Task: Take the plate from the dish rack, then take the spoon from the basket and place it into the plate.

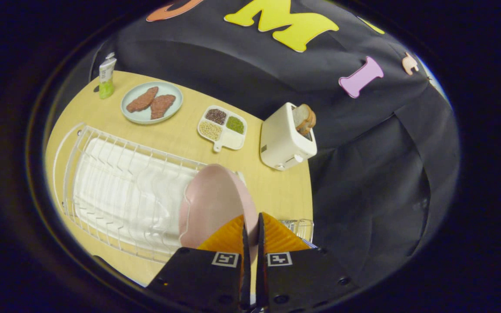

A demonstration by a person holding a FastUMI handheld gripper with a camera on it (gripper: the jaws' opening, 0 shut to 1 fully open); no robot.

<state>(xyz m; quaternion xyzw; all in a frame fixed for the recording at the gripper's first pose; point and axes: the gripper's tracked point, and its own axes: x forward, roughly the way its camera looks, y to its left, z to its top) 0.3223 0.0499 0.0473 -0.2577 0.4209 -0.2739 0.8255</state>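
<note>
On the far left of the table [276, 191] stands a small tube [106, 76] with a green bottom. Next to it sits a pale blue plate [131, 109] with two brown patties [150, 102] on it.

Closer in, a white wire dish rack [115, 191] covers most of the left side of the table. At its right end a pink plate [215, 202] stands on its edge, tilted a little. The gripper [252, 224] has its two fingers pressed almost together on the rim of the pink plate, with only a thin gap between them, so it is holding the plate.

Beyond the pink plate lies a white tray [223, 128] with four little boxes; three hold seeds or beans. To the right of it stands a white toaster [284, 140] with bread slices [305, 118] sticking out of the top.

Just to the right of the fingers, a bit of a wire basket [300, 227] peeks out. I cannot see the spoon inside it.
</note>
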